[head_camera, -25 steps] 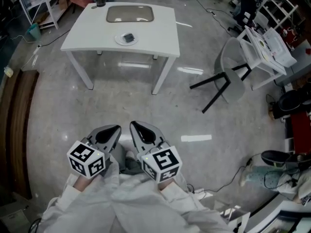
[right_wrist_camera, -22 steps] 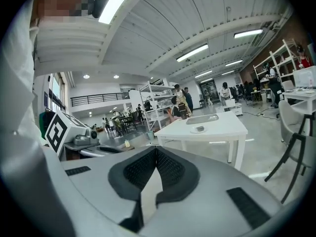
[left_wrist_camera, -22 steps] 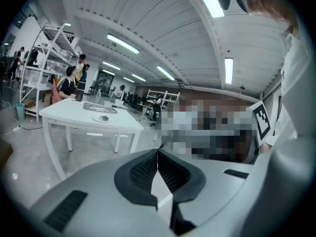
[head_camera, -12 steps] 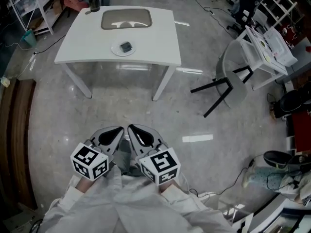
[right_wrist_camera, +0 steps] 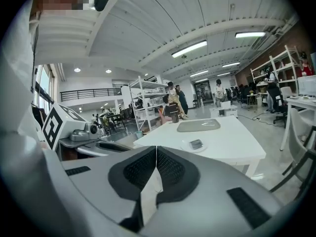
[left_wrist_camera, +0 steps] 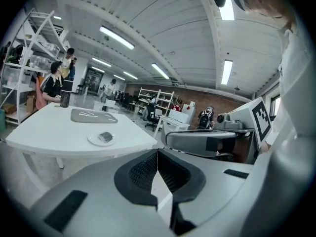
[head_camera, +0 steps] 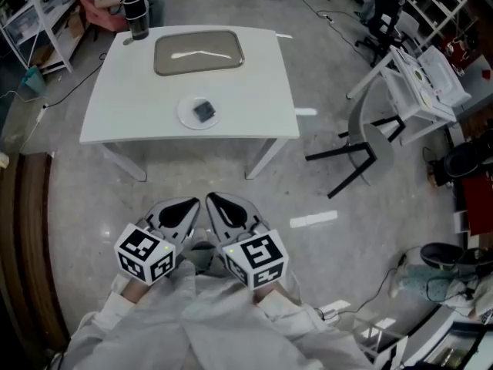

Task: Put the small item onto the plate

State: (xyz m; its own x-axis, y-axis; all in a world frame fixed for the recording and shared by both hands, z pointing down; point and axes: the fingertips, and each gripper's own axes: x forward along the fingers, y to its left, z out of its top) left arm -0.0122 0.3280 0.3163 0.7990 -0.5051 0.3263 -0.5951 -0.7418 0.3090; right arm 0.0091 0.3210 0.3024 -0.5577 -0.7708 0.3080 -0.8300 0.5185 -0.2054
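One white table (head_camera: pixel 131 99) stands at twelve o'clock, well apart from my left gripper (head_camera: pixel 189 204) and right gripper (head_camera: pixel 214 201), both pinched shut and empty. Its plate (head_camera: pixel 185 119) already carries the small item (head_camera: pixel 204 111). Placing looks done, so next I'd only approach and check.

- Left gripper (head_camera: pixel 185 205): smooth grey moulded shell; black cross-hatched pads (left_wrist_camera: pixel 143 171) set in a dark recess.
- Right gripper (head_camera: pixel 217 203): the same grey shell, with the same black textured pad lining.
- Left marker cube (head_camera: pixel 145 253): white faces bearing black square patterns.
- Right marker cube (head_camera: pixel 258 259): white, likewise patterned in black.
- Sleeves (head_camera: pixel 123 326): loose, pale grey-white fabric, creased towards the cuffs.
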